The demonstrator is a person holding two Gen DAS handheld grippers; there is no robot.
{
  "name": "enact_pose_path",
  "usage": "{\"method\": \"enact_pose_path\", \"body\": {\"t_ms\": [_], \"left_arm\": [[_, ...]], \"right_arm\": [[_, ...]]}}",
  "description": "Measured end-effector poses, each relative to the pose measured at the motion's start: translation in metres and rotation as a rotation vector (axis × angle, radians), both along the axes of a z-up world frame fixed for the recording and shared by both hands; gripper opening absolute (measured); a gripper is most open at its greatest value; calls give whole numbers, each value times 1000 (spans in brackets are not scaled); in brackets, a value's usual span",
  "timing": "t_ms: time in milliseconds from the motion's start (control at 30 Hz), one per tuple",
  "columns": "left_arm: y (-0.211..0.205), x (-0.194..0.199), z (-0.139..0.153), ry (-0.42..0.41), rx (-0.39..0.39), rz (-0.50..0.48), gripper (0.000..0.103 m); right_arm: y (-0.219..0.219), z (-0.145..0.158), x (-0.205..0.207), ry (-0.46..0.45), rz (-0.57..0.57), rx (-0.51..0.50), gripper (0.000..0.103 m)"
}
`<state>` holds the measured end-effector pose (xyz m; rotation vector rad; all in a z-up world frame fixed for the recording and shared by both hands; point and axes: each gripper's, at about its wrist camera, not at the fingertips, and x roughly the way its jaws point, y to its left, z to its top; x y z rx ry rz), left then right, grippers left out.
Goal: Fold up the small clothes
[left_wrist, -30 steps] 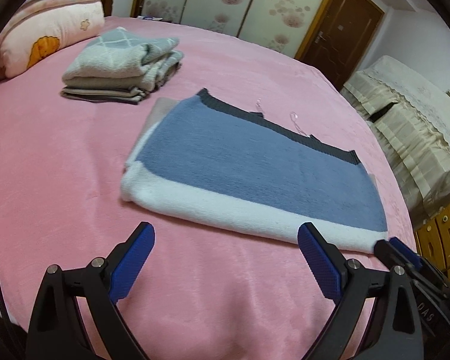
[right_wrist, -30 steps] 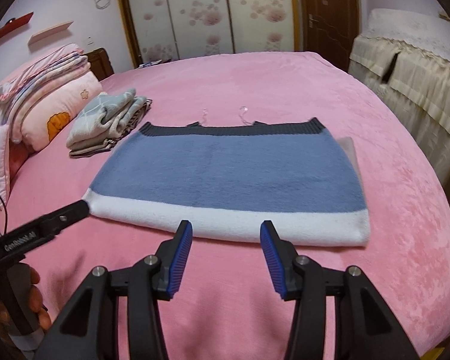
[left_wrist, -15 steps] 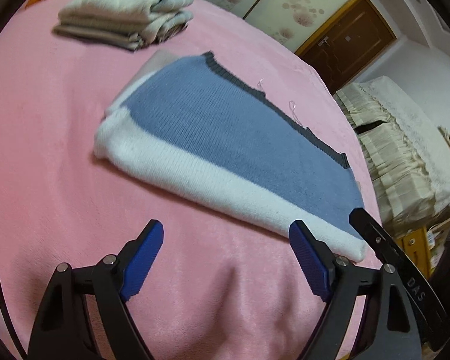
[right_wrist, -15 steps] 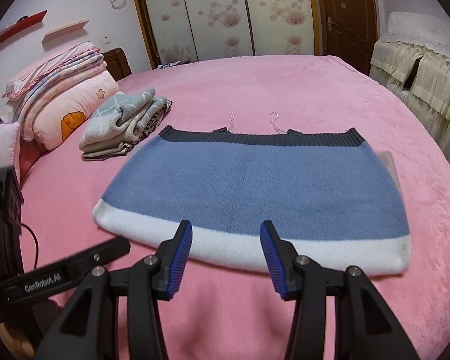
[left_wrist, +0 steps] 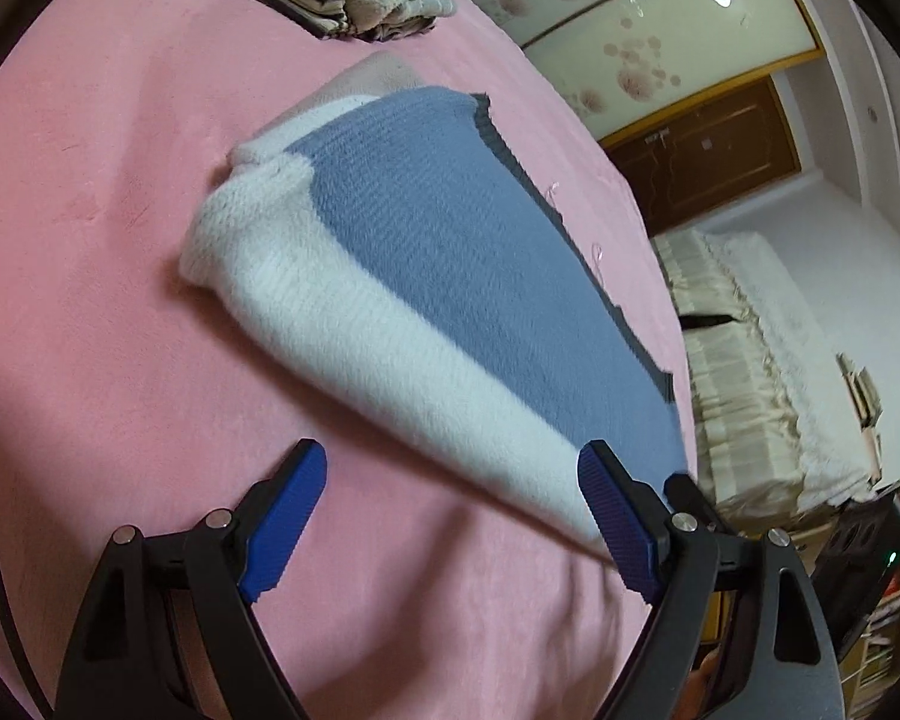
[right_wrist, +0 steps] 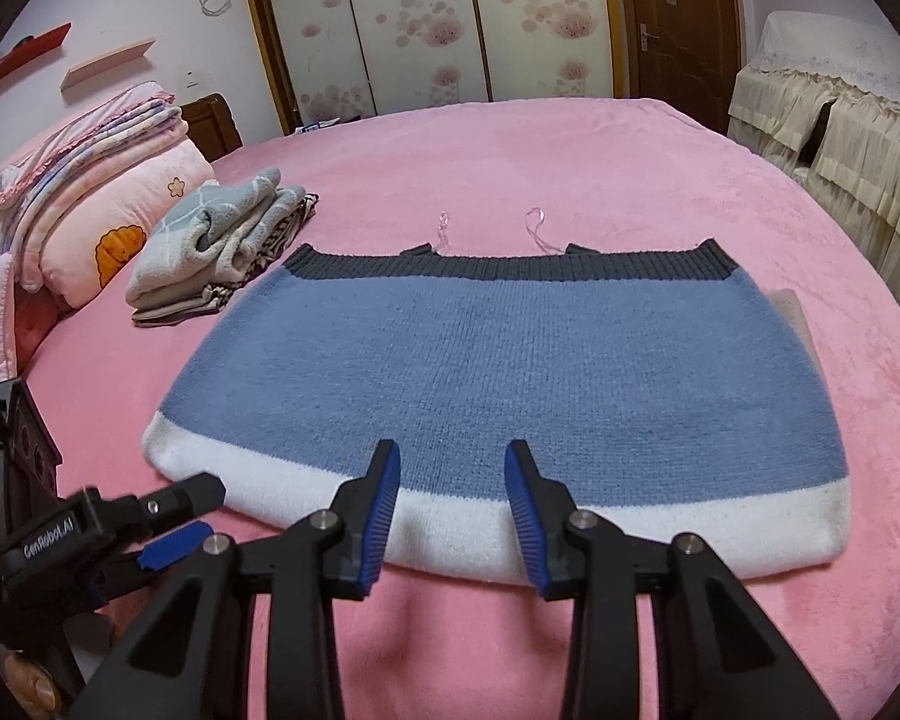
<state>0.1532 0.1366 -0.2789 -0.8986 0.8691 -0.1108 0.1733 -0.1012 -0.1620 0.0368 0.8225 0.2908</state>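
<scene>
Blue-and-white knitwear, one sweater [right_wrist: 498, 372], lies flat mid-bed on the pink bed [right_wrist: 570, 144], white hem toward the near edge. Two claws hover at that hem: the left claw [left_wrist: 450, 516] spread wide and empty, the right claw [right_wrist: 453, 504] also empty, its jaws just narrowing with the hem beneath them, ungripped. Pinching only the top layer could, I'd guess, drag the fold crooked. One folded stack [right_wrist: 222, 252] sits toward the head edge.
</scene>
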Motion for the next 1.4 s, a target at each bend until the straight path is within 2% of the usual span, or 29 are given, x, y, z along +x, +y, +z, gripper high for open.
{"method": "enact_pose_path", "body": {"t_ms": [167,533,767,833,967,1000,1067,1167,1300,1400], "left_arm": [[6,19,-7,-29,-31,30,85],[6,52,-13,-90,-41,86,85],[19,62,-11,-93,-87,149,84],[23,66,-12,-80,-102,164,77],[34,70,-19,-37,-119,169,35],[35,71,-21,-34,-122,159,30],[37,71,-21,-31,-116,147,26],[29,71,-9,-43,-29,134,22],[21,67,11,-83,46,139,18],[9,63,30,-121,145,130,17]], "right_arm": [[5,-5,2,6,14,-8,36],[8,-7,11,-6,19,-29,36],[8,-8,25,-13,8,-34,36],[8,-8,29,-15,2,-37,34],[8,-10,42,-14,-12,-61,18],[8,-11,46,-13,-20,-75,14],[7,-12,56,-11,-32,-81,9],[10,-12,71,-19,-36,-85,7],[20,-17,89,-7,-21,-96,5],[29,-25,101,9,-4,-105,4]]}}
